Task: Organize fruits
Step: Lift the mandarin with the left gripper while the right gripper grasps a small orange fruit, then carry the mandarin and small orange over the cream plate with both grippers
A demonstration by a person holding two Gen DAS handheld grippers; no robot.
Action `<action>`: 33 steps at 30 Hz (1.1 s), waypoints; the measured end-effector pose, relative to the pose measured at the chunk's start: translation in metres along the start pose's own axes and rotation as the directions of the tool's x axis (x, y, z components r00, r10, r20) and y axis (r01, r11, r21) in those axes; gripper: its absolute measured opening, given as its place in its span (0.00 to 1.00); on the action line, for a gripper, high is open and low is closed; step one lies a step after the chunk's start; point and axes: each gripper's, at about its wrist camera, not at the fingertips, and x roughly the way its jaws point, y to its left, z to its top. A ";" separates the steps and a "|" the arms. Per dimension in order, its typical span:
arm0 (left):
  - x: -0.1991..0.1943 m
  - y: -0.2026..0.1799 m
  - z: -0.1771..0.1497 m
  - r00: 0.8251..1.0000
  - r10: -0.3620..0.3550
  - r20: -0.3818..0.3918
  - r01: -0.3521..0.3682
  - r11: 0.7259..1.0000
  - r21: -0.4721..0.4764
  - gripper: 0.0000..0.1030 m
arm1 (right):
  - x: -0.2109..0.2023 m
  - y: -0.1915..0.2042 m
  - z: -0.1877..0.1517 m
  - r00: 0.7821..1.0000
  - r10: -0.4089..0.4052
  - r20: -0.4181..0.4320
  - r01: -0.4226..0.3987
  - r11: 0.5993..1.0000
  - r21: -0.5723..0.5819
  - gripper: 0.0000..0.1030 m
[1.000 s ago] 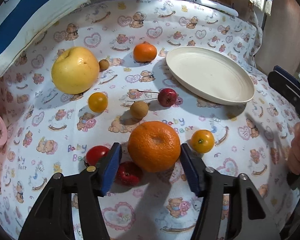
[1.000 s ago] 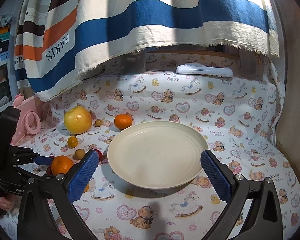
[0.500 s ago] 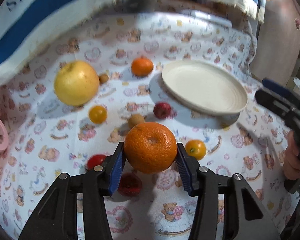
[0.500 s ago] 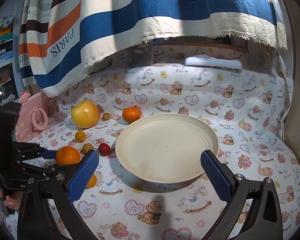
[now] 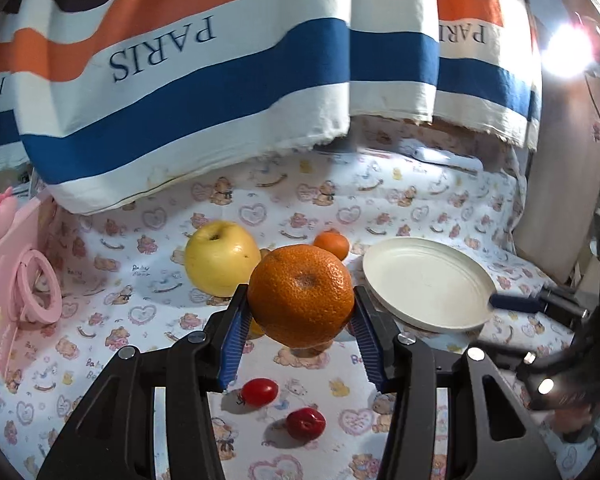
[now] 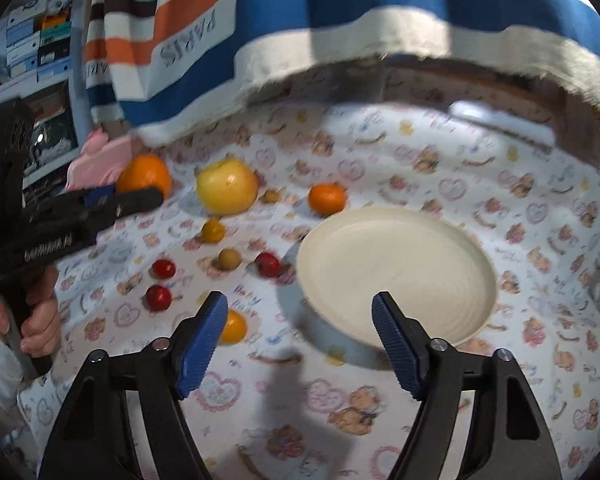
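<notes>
"PARIS" runs across the striped cloth (image 5: 204, 80) at upper left. The left gripper (image 5: 300, 322) clamps a dimpled large orange (image 5: 300, 296); the right gripper (image 6: 300, 344), empty, has just been narrowing.

Two oranges (image 6: 144, 178) (image 6: 327, 199), one apple (image 6: 227, 188), three red fruits (image 6: 163, 268) (small ones), two yellow (image 6: 213, 230), two brown (image 6: 229, 259), one plate (image 6: 396, 272).

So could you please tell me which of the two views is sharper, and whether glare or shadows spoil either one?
Left wrist view: sharp on the big orange held in the left gripper, with a lamp flaring at the upper right. Right wrist view: smeared throughout, plate and apple soft-edged, and a dark shadow falls on the cloth between the right gripper's open jaws.
</notes>
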 end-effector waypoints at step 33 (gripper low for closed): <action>-0.003 -0.008 -0.006 1.000 0.014 0.027 -0.015 0.999 0.037 0.47 | 0.019 0.013 0.015 0.999 0.036 0.001 -0.036 0.999 -0.001 0.28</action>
